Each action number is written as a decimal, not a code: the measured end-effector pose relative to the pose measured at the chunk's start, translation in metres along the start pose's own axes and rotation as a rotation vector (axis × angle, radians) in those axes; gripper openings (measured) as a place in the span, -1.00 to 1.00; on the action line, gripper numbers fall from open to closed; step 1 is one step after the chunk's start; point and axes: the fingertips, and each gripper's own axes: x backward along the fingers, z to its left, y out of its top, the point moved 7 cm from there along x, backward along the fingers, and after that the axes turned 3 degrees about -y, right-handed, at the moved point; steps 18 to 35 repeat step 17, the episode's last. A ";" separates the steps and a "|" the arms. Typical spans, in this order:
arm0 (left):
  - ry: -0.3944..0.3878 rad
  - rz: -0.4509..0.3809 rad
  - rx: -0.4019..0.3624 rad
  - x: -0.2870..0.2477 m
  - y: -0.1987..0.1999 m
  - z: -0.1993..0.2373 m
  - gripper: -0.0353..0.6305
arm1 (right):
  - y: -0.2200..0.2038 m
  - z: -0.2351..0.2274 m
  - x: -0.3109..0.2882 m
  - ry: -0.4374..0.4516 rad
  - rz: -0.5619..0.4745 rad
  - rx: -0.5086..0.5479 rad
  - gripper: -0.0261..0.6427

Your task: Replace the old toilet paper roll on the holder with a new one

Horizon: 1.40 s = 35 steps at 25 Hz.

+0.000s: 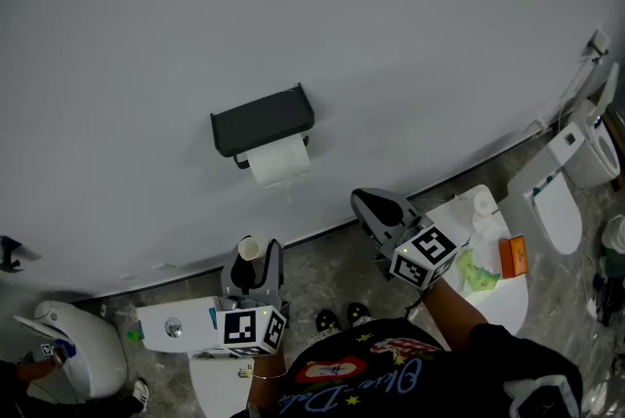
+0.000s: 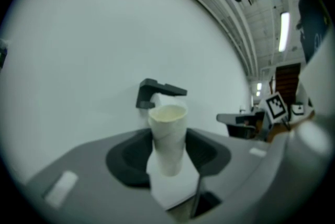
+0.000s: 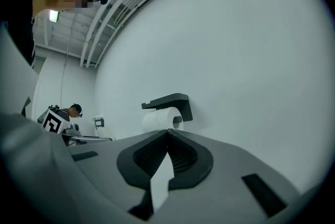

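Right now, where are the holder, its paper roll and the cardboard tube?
holder [image 1: 262, 119], head view, black top shelf.
paper roll [image 1: 280, 162], head view, white side.
cardboard tube [image 2: 167, 138], left gripper view, side wall.

Cardboard tube [image 2: 167, 134] in the left tongs [image 2: 167, 157] covers most of the paper roll [image 2: 159, 100] under the holder [image 2: 158, 88]. The tube's lower end is out of sight between the pads. The left gripper view is soft all over, near parts worst. In the right gripper view the shut right tongs [image 3: 167, 136] clip the roll's underside, and the white sliver [image 3: 159, 183] below them can't be identified. The far person [image 3: 73, 112] is too small to make out. In the head view the wearer's torso [image 1: 420, 367] is cut by the bottom edge and a dark wall fitting [image 1: 10, 253] by the left edge. Print on the orange box [image 1: 513, 256] at the bench [image 1: 503, 304] edge is unreadable.
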 end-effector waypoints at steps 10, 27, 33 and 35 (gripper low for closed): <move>-0.037 0.027 0.003 -0.007 -0.001 -0.004 -0.32 | 0.000 0.000 0.018 -0.039 -0.007 -0.018 -0.88; -0.036 0.033 -0.002 -0.012 -0.003 0.002 -0.32 | 0.005 -0.004 0.015 -0.035 -0.069 -0.054 -0.88; -0.036 0.033 -0.002 -0.012 -0.003 0.002 -0.32 | 0.005 -0.004 0.015 -0.035 -0.069 -0.054 -0.88; -0.036 0.033 -0.002 -0.012 -0.003 0.002 -0.32 | 0.005 -0.004 0.015 -0.035 -0.069 -0.054 -0.88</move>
